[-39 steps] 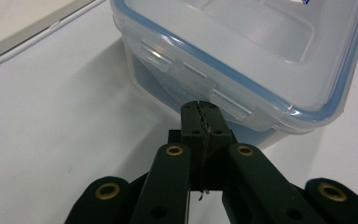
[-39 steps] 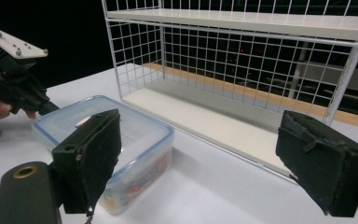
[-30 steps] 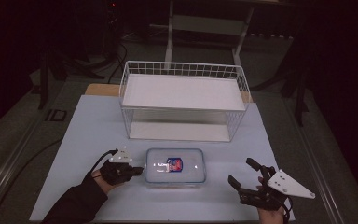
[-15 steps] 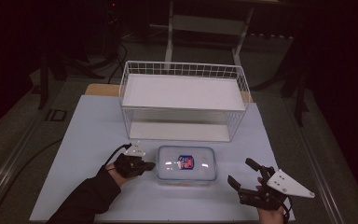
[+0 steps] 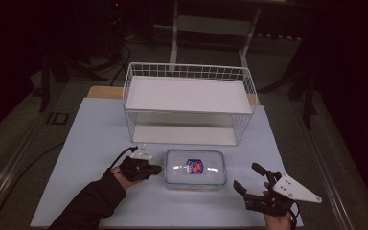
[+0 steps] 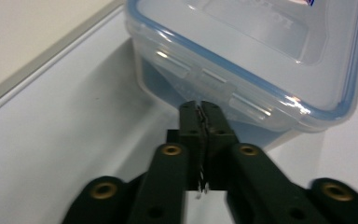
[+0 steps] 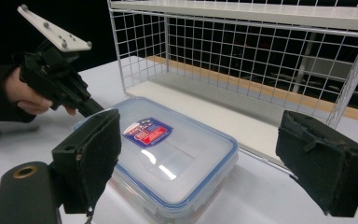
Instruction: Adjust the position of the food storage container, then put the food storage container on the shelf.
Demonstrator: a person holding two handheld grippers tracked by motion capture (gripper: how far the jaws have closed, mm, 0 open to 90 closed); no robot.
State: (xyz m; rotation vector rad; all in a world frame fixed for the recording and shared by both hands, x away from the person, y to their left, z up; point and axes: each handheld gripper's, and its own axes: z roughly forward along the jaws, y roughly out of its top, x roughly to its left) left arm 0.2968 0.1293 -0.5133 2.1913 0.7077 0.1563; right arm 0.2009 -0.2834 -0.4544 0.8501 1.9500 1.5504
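Observation:
A clear plastic container [image 5: 195,167] with a blue-rimmed lid and a red and blue label lies flat on the pale table [image 5: 91,143]. My left gripper [image 5: 157,168] is shut, with nothing held. In the left gripper view its closed tips [image 6: 200,108] press against the latch flap on the side of the container [image 6: 261,51]. My right gripper [image 5: 248,178] stands open to the right of the box and nearer the front edge. In the right gripper view its two pads [image 7: 95,156] frame the container [image 7: 177,154], and the left gripper [image 7: 91,108] touches the box's far side.
A white wire rack [image 5: 187,96] with a flat white shelf stands just behind the container, its lower opening [image 7: 205,100] facing the box. The table's front edge lies close below both hands. Dark floor and stands surround the table.
My left gripper has moved to the right against the container, and the container has slid a little to the right with it. The right gripper has stayed put.

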